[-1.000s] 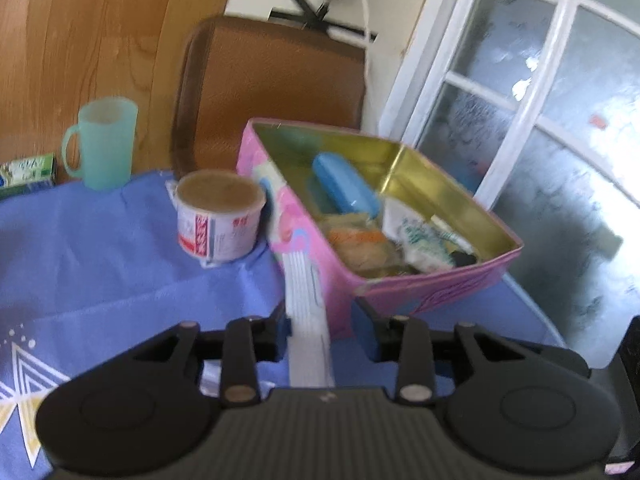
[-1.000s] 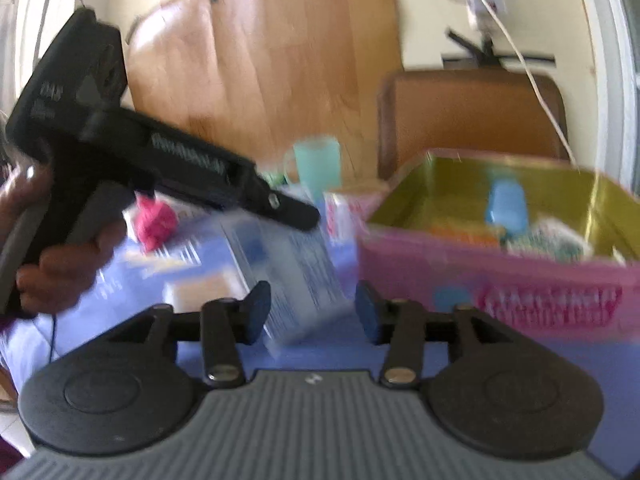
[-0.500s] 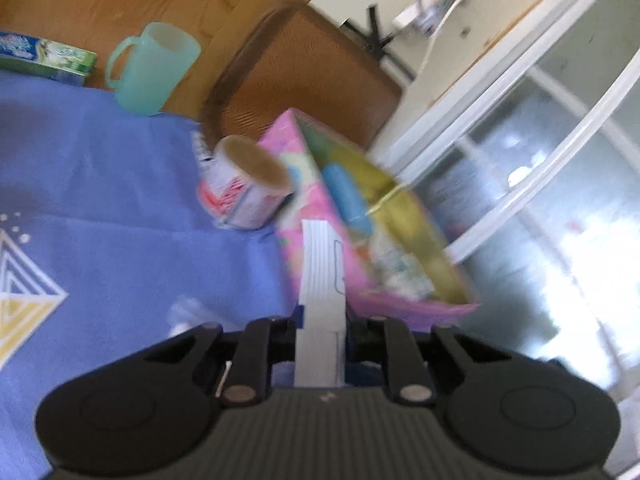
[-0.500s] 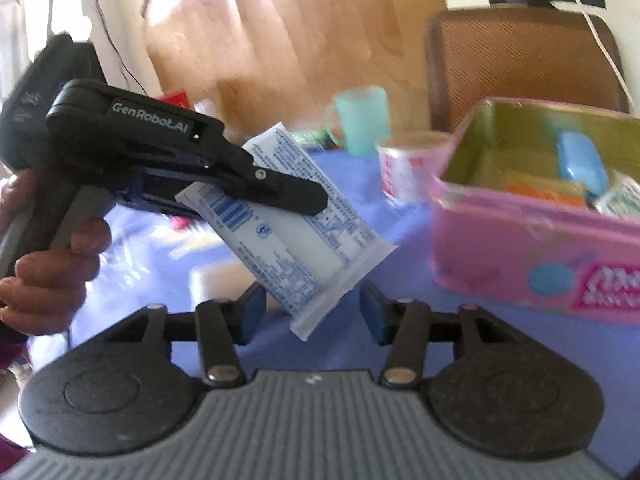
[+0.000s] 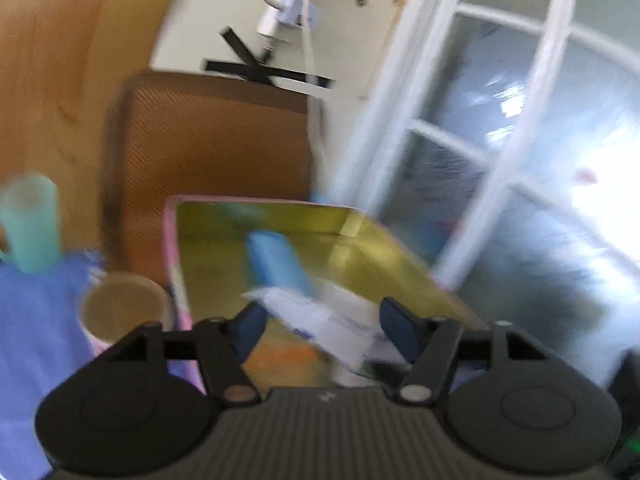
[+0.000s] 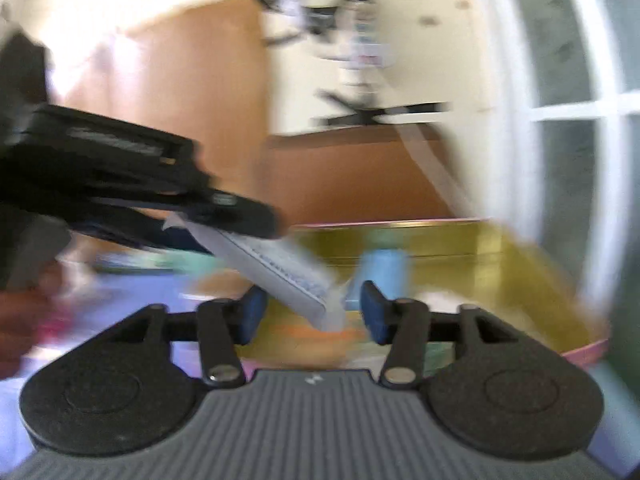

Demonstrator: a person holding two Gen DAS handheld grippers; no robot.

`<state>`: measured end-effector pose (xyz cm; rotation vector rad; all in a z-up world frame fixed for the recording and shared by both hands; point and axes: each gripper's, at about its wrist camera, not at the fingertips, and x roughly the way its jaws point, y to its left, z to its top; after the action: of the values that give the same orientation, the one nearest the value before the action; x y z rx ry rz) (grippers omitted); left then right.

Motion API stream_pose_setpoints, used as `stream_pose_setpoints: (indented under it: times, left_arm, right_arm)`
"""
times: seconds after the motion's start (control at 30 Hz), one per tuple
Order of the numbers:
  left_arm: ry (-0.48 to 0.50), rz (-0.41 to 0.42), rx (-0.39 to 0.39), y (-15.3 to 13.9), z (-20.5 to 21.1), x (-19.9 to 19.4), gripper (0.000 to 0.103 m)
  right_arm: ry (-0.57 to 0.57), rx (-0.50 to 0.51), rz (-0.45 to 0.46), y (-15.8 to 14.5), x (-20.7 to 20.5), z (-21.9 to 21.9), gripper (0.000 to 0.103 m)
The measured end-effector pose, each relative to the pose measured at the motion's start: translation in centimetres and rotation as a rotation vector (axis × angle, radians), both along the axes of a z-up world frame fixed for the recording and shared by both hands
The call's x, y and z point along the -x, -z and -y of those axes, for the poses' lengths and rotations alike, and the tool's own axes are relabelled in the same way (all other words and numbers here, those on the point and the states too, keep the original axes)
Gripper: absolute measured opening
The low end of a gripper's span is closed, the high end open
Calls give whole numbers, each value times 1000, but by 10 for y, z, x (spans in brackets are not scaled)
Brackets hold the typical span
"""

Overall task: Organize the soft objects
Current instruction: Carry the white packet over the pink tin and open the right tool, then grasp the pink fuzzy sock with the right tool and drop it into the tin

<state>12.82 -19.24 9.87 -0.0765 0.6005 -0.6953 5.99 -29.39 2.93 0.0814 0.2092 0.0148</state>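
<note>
1. From the left wrist, the left gripper (image 5: 320,324) has just been opening; its jaws stand apart, and the white soft packet (image 5: 320,320) lies loose between them over the pink, gold-lined tin box (image 5: 360,240).
2. Only the right wrist shows that gripper from the side, the packet (image 6: 280,276) slanting from its tip into the tin (image 6: 500,248).
3. The right gripper (image 6: 312,312) has also been opening, with only the packet's blurred end in the gap, its pads not pressing on it.

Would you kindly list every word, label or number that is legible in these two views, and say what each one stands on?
None can be read; both views are motion-blurred.
White packet: rows of blue print, too blurred to read.
Left claw: its body carries a pale line of lettering in the right wrist view, smeared beyond reading.
Pink tin: no lettering on the visible parts.
Paper cup: no print showing.
</note>
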Motion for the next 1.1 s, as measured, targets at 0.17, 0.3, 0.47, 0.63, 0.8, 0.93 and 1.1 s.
stream_pose_setpoints:
  times: [0.17,0.3,0.47,0.63,0.8,0.93,1.1]
  left_arm:
    - [-86,128,-61,12,-40,28,77]
    - [-193,121,-85,29,-119,53,78]
    - [-494,72,-114,61,-229,91,77]
    - [-686,4,-123,91,-297,107,75]
    - [-701,-44,37,101,-331,117,75]
    - [-686,-47,125,96,-347,125,74]
    - [-628,-86,233,93,-357,129,72]
  right_arm:
    - [132,-62,-7,14,5,32,63]
    - [35,-75,56,10,15,7,62]
    - [-302,-97,16,-3,13,-63,61]
    - [-622,-83,-184,-9,-43,-162,61]
    - [-742,-92,-375,-2,-116,-261,62]
    - [-757,-90,-531,18,-151,-306,43]
    - [-791,-82,-528,9,-117,-289,40]
